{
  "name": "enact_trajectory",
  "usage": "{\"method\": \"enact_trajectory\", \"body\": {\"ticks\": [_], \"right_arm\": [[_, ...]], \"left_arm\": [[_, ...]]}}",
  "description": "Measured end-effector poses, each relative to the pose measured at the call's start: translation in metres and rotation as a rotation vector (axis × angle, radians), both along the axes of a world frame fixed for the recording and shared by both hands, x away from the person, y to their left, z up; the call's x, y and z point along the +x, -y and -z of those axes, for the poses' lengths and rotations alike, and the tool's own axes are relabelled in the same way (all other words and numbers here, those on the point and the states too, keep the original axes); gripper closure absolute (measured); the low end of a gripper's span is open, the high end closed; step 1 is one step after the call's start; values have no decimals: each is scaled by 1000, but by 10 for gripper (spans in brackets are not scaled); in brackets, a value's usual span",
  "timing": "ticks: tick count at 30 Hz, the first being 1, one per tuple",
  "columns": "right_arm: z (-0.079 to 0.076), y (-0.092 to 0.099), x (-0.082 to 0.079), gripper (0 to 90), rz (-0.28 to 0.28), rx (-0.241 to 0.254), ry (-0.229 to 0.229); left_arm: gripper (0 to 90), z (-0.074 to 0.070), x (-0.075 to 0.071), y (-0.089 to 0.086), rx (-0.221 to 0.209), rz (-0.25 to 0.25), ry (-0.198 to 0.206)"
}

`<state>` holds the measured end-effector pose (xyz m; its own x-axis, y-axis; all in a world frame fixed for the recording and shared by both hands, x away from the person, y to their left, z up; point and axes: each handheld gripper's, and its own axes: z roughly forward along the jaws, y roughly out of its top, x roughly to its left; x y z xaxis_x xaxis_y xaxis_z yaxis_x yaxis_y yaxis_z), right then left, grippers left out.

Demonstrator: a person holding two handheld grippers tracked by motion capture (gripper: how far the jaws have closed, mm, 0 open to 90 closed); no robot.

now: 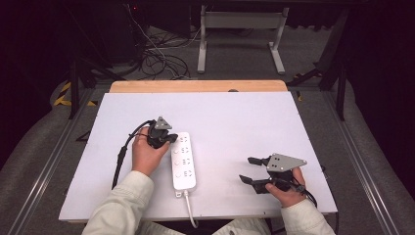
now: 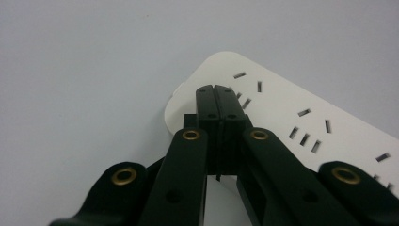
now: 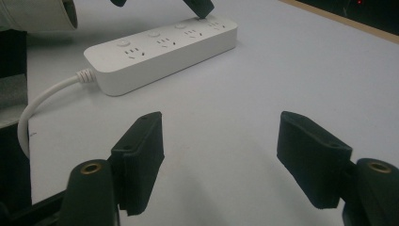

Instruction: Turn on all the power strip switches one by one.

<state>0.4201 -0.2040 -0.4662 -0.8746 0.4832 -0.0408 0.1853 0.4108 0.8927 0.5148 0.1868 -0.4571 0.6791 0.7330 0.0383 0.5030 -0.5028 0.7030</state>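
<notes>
A white power strip (image 1: 183, 160) lies lengthwise on the white table, its cord running off the near edge. My left gripper (image 1: 172, 138) is shut with nothing between its jaws, and its closed tips rest on the far end of the strip (image 2: 282, 117), next to the outermost socket. In the right gripper view the same strip (image 3: 160, 49) lies ahead at the left, with the left gripper's tip (image 3: 200, 8) pressing down on its far end. My right gripper (image 1: 249, 170) is open and empty, held low over bare table to the right of the strip.
The white board (image 1: 235, 117) lies on a wooden tabletop whose far edge (image 1: 195, 86) shows behind it. Cables and a metal frame stand on the floor beyond. The strip's white cord (image 3: 42, 101) curls toward the near edge.
</notes>
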Motion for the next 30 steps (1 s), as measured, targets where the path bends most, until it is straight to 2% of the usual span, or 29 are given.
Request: {"method": "enact_trajectory", "body": {"ticks": [6, 10, 11, 15, 19, 30], "right_arm": [[0, 0, 0, 327, -2, -3, -1], [0, 0, 0, 327, -2, -2, 0], [0, 0, 0, 327, -1, -2, 0], [1, -1, 0, 326, -1, -2, -1], [0, 0, 0, 325, -1, -2, -1], [-1, 3, 0, 325, 9, 6, 2]], "left_arm": [[900, 1, -1, 1, 7, 7, 12], [900, 2, 0, 0, 1, 12, 3], [900, 2, 0, 0, 9, 12, 16], [900, 2, 0, 0, 1, 9, 3], [900, 1, 0, 1, 18, 5, 4], [900, 1, 0, 3, 22, -5, -3]]}}
